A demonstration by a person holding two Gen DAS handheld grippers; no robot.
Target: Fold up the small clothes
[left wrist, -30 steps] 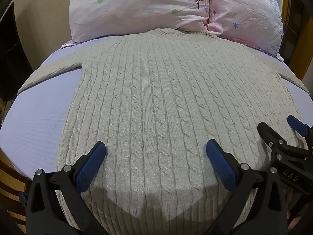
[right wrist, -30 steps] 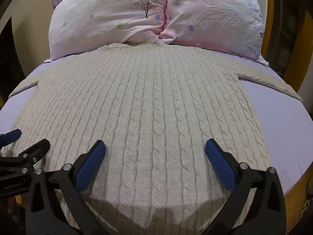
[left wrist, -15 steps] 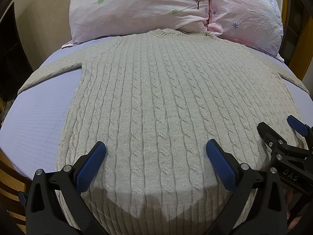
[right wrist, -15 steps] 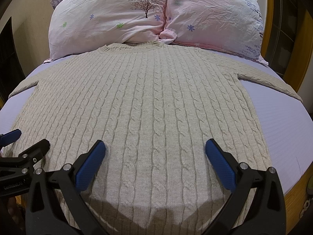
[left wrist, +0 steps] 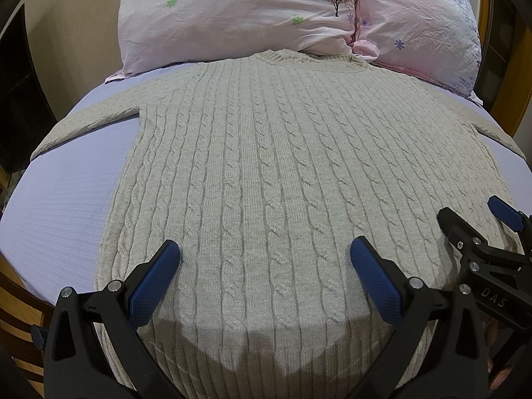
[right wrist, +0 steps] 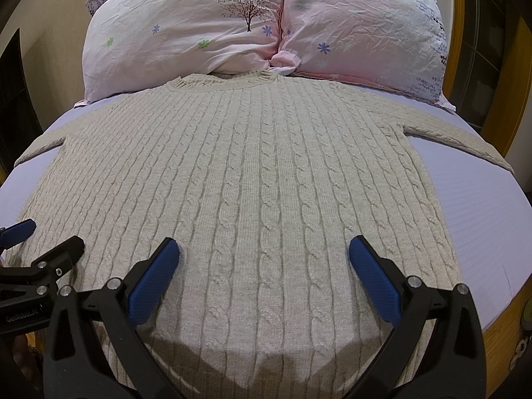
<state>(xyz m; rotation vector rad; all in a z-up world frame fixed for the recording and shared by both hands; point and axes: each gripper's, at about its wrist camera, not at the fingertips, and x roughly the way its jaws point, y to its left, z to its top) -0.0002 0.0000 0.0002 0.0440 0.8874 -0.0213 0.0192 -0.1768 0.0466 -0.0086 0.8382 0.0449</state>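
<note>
Beige cable-knit sweater (left wrist: 266, 179) spread flat, front up, on lavender bed sheet (left wrist: 63, 206); both sleeves out to the sides, neckline touching two pink crumpled flower-print pillows (left wrist: 232, 13) at the head of the bed. Same layout in right wrist view: sweater (right wrist: 252, 179), sheet (right wrist: 478, 219), pillows (right wrist: 186, 30). Hem end of the sweater nearest both cameras, partly in shadow under the tools.

Left black two-finger gripper with blue pads (left wrist: 265, 277) hanging above the lower body of the sweater, left of centre line; jaws spread wide, nothing between them. Contact with the knit: cannot tell. Also seen at the left edge of the right wrist view (right wrist: 50, 237), over the sweater's left side near the hem.

Right black two-finger gripper with blue pads (right wrist: 264, 276) above the lower body of the sweater, towards its right side; jaws spread wide, holding nothing. Seen again at the right edge of the left wrist view (left wrist: 472, 216).

Wooden bed frame (right wrist: 498, 326) showing below the sheet edge.
</note>
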